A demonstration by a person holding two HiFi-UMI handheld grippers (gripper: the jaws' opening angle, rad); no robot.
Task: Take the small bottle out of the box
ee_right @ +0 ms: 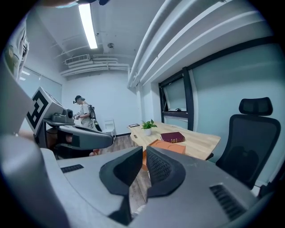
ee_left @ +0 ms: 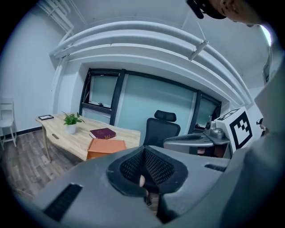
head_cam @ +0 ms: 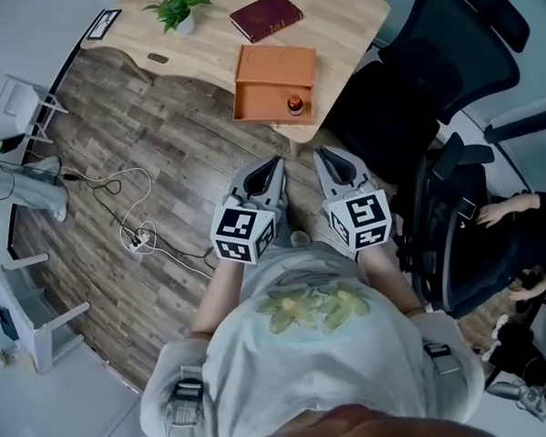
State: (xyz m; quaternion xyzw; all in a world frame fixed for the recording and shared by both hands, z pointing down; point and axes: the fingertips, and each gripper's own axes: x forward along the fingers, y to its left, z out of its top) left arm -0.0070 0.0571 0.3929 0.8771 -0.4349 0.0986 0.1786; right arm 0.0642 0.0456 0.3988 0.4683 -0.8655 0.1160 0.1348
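Orange box [head_cam: 275,76] sits at the near edge of the table [head_cam: 345,17], and the bottle [head_cam: 295,104] stands upright inside it, towards the near right corner. I have both grippers side by side over the floor, short of the table and pointing towards it. The left gripper [head_cam: 274,164] has its jaws closed together on nothing. The right gripper [head_cam: 328,157] is the same, closed and empty. Beyond the box lie a book [head_cam: 265,16] and a plant [head_cam: 180,10]. A chair [head_cam: 430,77] stands right of the table.
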